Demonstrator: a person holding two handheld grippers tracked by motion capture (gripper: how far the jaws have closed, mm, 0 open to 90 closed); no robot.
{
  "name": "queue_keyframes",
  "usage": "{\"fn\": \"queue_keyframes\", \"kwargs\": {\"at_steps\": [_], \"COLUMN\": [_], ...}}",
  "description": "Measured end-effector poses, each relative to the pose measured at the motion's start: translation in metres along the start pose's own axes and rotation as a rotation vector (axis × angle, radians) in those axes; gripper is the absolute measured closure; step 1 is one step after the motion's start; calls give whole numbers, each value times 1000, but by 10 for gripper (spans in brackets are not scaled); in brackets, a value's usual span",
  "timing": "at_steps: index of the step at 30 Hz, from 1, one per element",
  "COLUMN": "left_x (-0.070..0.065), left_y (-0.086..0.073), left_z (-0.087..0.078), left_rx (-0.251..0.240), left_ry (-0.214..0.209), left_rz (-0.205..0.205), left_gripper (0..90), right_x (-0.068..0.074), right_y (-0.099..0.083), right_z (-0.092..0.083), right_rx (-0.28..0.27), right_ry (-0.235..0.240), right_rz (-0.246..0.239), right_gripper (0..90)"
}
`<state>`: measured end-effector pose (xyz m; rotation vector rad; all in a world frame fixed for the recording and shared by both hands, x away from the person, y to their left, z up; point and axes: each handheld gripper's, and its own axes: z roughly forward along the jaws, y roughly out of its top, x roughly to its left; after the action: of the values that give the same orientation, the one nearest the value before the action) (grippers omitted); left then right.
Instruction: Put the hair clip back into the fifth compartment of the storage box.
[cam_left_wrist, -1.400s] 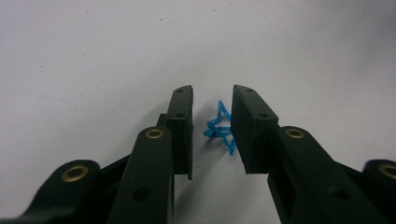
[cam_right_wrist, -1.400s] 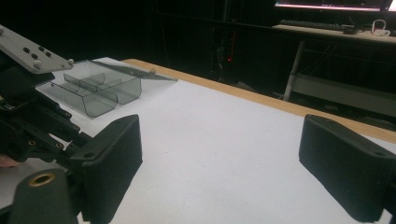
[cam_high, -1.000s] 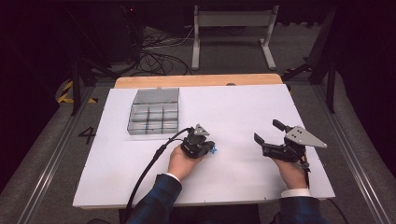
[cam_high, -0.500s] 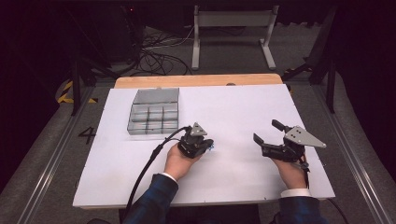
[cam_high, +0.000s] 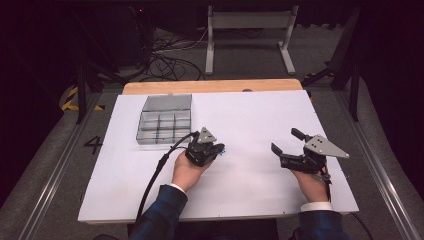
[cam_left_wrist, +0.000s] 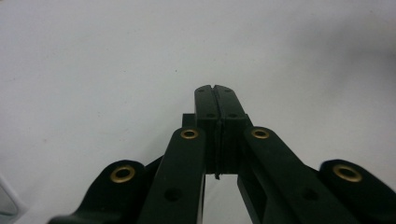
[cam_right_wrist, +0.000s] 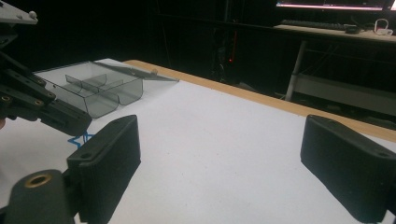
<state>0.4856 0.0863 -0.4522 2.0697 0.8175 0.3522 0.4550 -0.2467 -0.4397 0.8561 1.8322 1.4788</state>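
The left hand-held gripper (cam_high: 212, 151) points down at the counter (cam_high: 260, 120), jaws closed over a small blue thing (cam_high: 221, 149). The box (cam_high: 164, 123) lies at its eleven o'clock, nearer this hand. The right hand-held gripper (cam_high: 289, 145) is wide open.

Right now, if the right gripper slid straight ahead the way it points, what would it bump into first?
Probably the left gripper, low at its left. Depth is unclear; it might slip past toward the clear compartment box. The right gripper has open fingers and holds nothing.

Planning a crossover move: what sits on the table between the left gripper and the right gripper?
Nothing: in the high view, bare white table lies between left gripper and right gripper.
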Motion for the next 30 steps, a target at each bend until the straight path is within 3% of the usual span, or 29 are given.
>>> {"fn": "queue_keyframes", "kwargs": {"at_steps": [5,30], "left_x": [4,21], "left_y": [1,0], "left_z": [-5,-32], "left_rx": [-17,-82], "left_ry": [19,83], "left_rz": [11,-16], "left_gripper": [895,895], "right_x": [0,1], "right_y": [0,-1], "right_z": [0,2], "right_rx": [0,1], "right_ry": [-1,12], "right_rz": [0,-4], "right_gripper": [124,46]}}
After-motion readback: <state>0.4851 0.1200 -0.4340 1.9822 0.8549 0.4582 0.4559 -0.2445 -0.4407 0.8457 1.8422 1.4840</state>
